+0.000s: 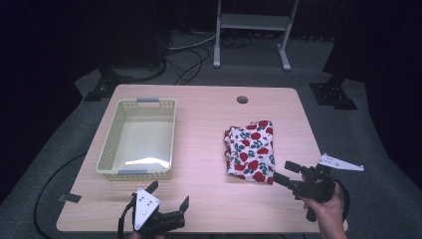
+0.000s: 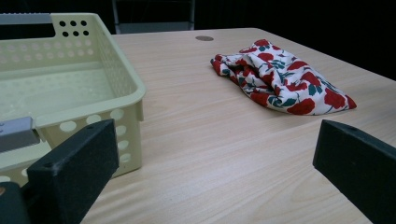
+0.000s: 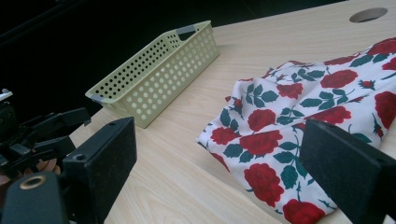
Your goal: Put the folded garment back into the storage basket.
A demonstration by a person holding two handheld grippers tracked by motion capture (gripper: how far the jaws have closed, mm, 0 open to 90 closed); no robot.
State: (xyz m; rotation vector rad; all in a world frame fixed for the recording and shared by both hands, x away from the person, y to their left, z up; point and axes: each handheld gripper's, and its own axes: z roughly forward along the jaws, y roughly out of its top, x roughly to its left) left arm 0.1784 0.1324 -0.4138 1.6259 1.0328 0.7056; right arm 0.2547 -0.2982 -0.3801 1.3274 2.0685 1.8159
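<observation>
A folded white cloth with red roses [image 1: 250, 151] lies right of the table's middle, also seen in the left gripper view [image 2: 280, 77] and close up in the right gripper view [image 3: 317, 112]. A pale yellow perforated basket [image 1: 139, 137] stands empty on the left [image 2: 60, 88] [image 3: 156, 70]. My left gripper [image 1: 169, 194] is open near the front edge, just before the basket. My right gripper [image 1: 286, 172] is open at the cloth's near right corner, jaws level with its edge, nothing between them.
The wooden table [image 1: 199, 124] has a round cable hole [image 1: 242, 99] at the back. A metal stand's feet [image 1: 251, 35] and cables lie on the floor behind. Bare wood runs between basket and cloth.
</observation>
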